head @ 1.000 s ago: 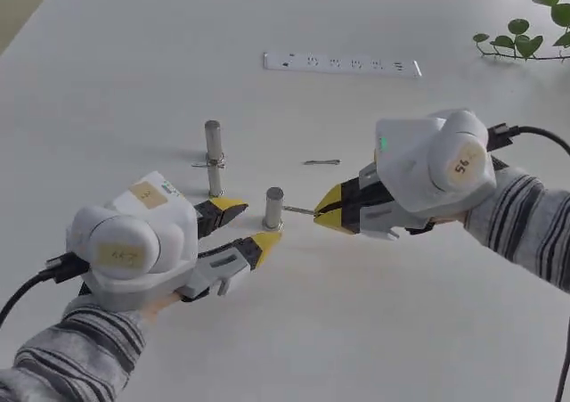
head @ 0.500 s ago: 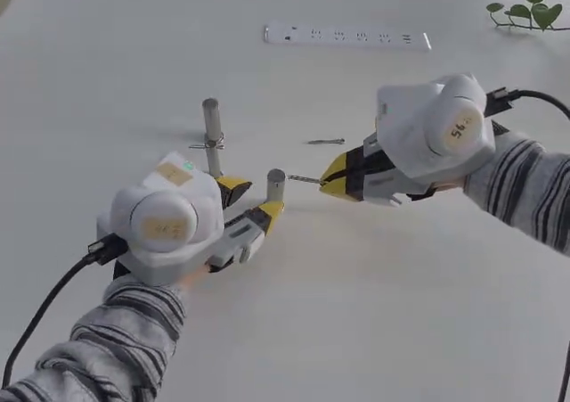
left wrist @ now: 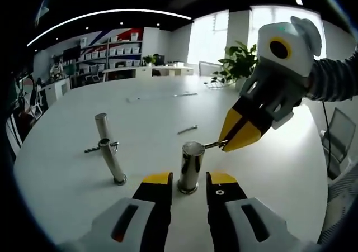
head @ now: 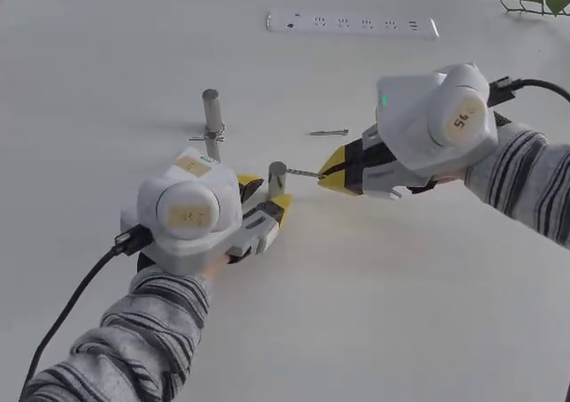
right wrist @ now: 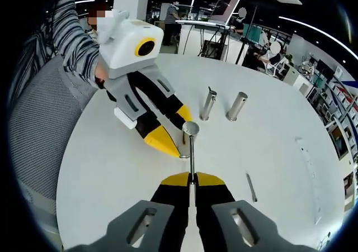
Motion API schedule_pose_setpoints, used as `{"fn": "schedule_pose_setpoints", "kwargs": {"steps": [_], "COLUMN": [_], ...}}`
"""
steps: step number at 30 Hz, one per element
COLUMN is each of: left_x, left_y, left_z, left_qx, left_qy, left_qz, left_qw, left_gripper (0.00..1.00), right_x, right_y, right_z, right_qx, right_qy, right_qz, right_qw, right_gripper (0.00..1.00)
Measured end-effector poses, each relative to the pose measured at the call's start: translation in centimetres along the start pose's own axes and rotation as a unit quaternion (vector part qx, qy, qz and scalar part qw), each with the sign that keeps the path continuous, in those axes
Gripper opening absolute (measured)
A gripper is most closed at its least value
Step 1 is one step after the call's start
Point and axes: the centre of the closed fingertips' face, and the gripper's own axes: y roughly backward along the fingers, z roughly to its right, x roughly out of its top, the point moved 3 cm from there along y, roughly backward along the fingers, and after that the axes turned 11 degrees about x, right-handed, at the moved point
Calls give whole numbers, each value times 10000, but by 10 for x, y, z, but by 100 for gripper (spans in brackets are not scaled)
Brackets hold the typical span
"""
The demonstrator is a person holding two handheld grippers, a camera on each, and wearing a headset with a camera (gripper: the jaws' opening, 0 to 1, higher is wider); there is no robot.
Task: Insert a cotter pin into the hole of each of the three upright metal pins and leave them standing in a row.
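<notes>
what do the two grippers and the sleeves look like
The left gripper and right gripper are each rounded and white, with black jaws tipped yellow, a round tan sticker and a black cable at the back. The right one has a small green light. The sleeves are grey with dark stripes.

Metal pin between left tool tips; cotter pin at its right.
</notes>
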Motion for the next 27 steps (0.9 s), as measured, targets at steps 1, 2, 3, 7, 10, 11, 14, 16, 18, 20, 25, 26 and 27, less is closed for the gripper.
{"fn": "schedule_pose_setpoints", "kwargs": {"steps": [1,2,3,7,10,11,14,16,18,20,25,26,27], "left_x": [0,0,0,0,-1,-3,-4,-4,-3,-2,-2,-2,-2], "left_y": [-1,-1,-2,-2,-2,-2,-2,-3,-4,-5,-6,-6,-6], "left_z": [0,1,1,1,2,2,3,4,3,2,0,0,0], "left_qx": [-2,2,12,48,47,52,62,59,96,110,147,149,151], "left_qy": [10,27,33,89,69,62,56,71,66,126,109,117,95], "left_qz": [-7,-9,-16,-28,-54,-78,-96,-91,-67,-54,-79,-82,-79], "left_qw": [10000,10000,10000,9999,10000,9999,9999,9999,9999,9998,9998,9998,9998], "left_gripper": [20,19,19,18,18,17,17,15,14,13,11,11,11], "right_x": [0,0,0,1,2,4,4,6,7,10,15,17,18], "right_y": [-1,-1,-2,-2,-2,-2,-1,-1,-1,0,-1,-2,-2], "right_z": [0,1,1,0,-1,-1,-1,-1,-3,-4,-6,-7,-7], "right_qx": [4,15,17,18,78,64,59,51,46,49,28,34,30], "right_qy": [14,17,20,104,194,217,257,239,223,182,99,93,79], "right_qz": [-8,-9,-7,-86,-118,-130,-193,-208,-217,-223,-198,-185,-176], "right_qw": [10000,10000,10000,9999,9997,9997,9995,9995,9995,9996,9998,9998,9998], "right_gripper": [0,0,0,0,0,0,0,0,0,0,0,0,0]}}
